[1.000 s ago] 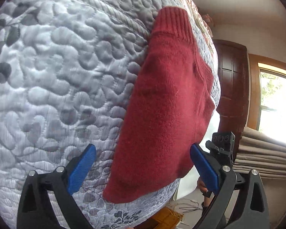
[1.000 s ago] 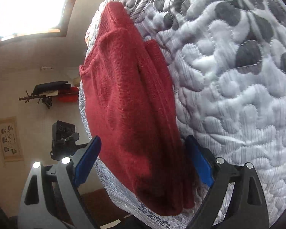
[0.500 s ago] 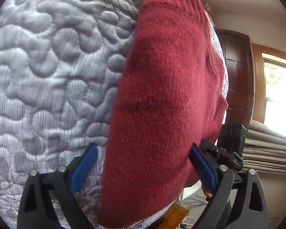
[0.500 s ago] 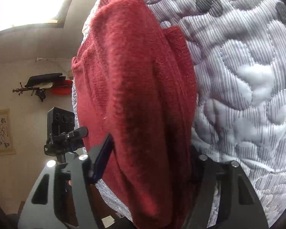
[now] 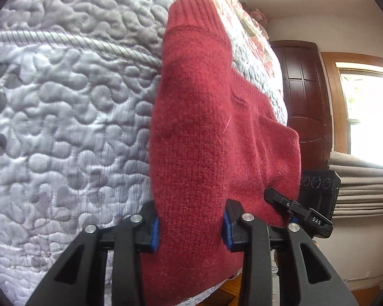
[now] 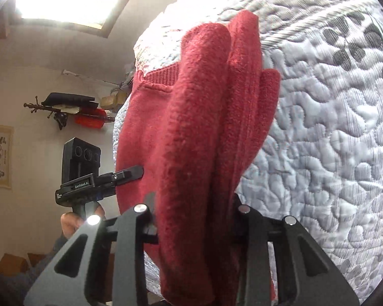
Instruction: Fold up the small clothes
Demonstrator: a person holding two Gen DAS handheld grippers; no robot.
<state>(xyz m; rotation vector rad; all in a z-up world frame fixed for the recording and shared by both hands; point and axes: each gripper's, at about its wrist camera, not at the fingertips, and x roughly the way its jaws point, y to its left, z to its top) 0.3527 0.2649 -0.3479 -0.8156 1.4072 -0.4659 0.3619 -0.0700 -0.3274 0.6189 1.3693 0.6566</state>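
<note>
Red knitted sweater (image 5: 212, 137) lying on a grey-white quilted bedspread (image 5: 63, 117), bunched lengthwise into thick folds. Left gripper (image 5: 190, 225) pinched tight on a thick fold at the near end of the garment, blue pads (image 5: 154, 230) pressed into the wool on both sides, only the width of the bunched knit between them. Ribbed cuff or hem (image 5: 191, 10) at the far end of the same fold, resting against a corded seam of the quilt. Right gripper (image 6: 194, 225) likewise clamped on the sweater (image 6: 191, 132) from the opposite end, dark fingers (image 6: 143, 219) squeezed against several stacked layers; pads there mostly buried in fabric, so exact contact hard to make out, probably full grip. Ribbed neckline band (image 6: 163, 72) visible on the flat part of the garment beside the raised folds. Each gripper seen from the other's camera at the garment's edge: the right one (image 5: 309, 204) as a black body with round lenses, the left one (image 6: 89, 176) with a hand (image 6: 71, 223) wrapped round its handle below. Dark wooden door (image 5: 303, 102) and bright window (image 5: 370, 107) beyond the bed.
</note>
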